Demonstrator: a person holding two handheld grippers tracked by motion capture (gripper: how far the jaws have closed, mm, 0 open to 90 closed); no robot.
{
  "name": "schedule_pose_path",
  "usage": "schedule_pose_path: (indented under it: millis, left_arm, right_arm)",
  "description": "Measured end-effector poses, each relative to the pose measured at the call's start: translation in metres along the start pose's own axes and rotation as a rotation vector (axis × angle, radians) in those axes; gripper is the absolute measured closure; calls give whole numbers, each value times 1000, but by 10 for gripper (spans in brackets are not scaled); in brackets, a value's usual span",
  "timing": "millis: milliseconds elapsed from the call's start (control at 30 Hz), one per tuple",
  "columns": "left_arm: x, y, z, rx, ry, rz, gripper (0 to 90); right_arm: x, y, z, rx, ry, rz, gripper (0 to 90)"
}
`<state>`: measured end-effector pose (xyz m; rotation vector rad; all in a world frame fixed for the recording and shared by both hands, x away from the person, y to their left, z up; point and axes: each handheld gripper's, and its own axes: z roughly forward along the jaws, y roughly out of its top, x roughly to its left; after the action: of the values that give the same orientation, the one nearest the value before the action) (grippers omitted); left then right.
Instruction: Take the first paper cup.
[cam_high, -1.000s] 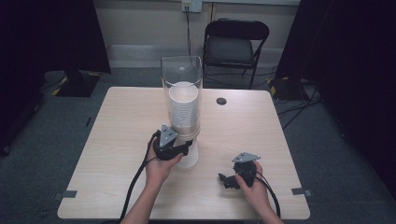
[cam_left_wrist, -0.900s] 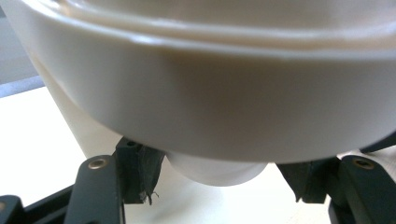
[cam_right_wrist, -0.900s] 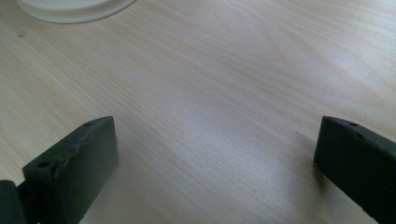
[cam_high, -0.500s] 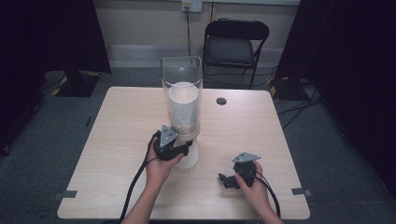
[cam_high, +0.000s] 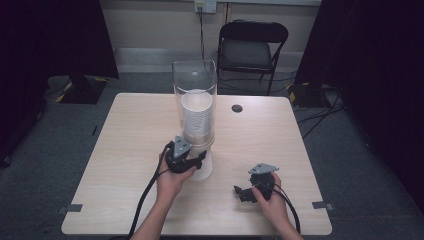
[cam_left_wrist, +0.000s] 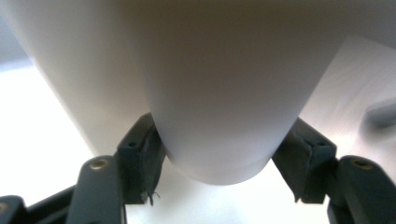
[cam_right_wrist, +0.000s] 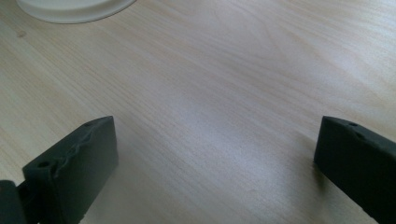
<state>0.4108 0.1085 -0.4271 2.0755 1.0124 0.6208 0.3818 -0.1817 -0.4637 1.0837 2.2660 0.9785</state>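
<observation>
At mid-bench, the left gripper is clamped on the bottom cup under the clear dispenser tube, both pads pressing its white wall from either side. That low hold looks meant for drawing one cup out from beneath the stack, whose weight the tube keeps upright. The right gripper rests on the bench well to the side, jaws spread with nothing between them, probably parked clear of the pull.
</observation>
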Motion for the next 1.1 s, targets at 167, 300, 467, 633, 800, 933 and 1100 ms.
schedule_pose_path:
  millis: [167, 300, 467, 633, 800, 933, 1100]
  left_arm:
    - [-5, -28, -6, -101, -94, -33, 369]
    - [10, -28, -19, -87, -88, -14, 367]
    - [16, -39, -19, -47, -94, -15, 366]
    - [27, -50, -23, -57, -81, -56, 364]
    - [43, -56, -28, -61, -48, -76, 363]
    - [54, -61, -30, -84, -11, -87, 361]
    - [66, -64, -32, -111, 10, -119, 359]
  right_arm:
    - [0, -1, 0, 0, -2, 0, 0]
    - [1, 0, 0, 3, -3, 6, 0]
    - [1, 0, 0, 0, -5, 2, 0]
    - [1, 0, 0, -1, -4, 5, 0]
    - [1, 0, 0, 0, -6, 5, 0]
    - [1, 0, 0, -1, -4, 5, 0]
    - [1, 0, 0, -1, -4, 5, 0]
